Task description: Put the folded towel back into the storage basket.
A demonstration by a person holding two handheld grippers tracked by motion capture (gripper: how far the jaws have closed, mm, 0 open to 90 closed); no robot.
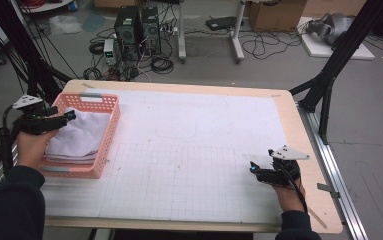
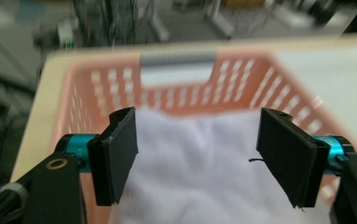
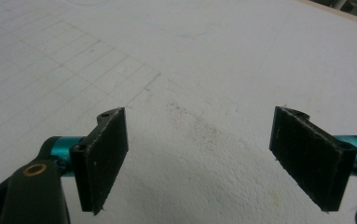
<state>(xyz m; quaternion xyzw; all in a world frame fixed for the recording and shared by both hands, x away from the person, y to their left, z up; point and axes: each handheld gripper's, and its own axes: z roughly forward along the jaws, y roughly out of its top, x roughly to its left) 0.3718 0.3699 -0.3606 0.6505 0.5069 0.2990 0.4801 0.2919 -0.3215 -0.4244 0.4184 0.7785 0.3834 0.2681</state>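
A pink plastic basket [image 1: 110,117] stands at the table's left edge with folded white cloth [image 1: 81,135] lying in it. My left gripper [image 1: 70,116] hovers over the basket's left side, a little above the cloth. In the left gripper view its jaws stand wide apart over the white cloth [image 2: 195,163], nothing pinched between them, with the basket's far wall [image 2: 181,88] beyond. My right gripper [image 1: 253,166] rests low near the table's front right, pointing left. In the right gripper view its black pads [image 3: 104,158] stand wide apart over the bare white gridded mat [image 3: 190,70].
The white gridded mat [image 1: 189,150] covers most of the wooden table [image 1: 306,165]. Beyond the far edge, the floor holds computer boxes [image 1: 136,25], cables and table legs. A black frame post [image 1: 329,80] stands off the right side.
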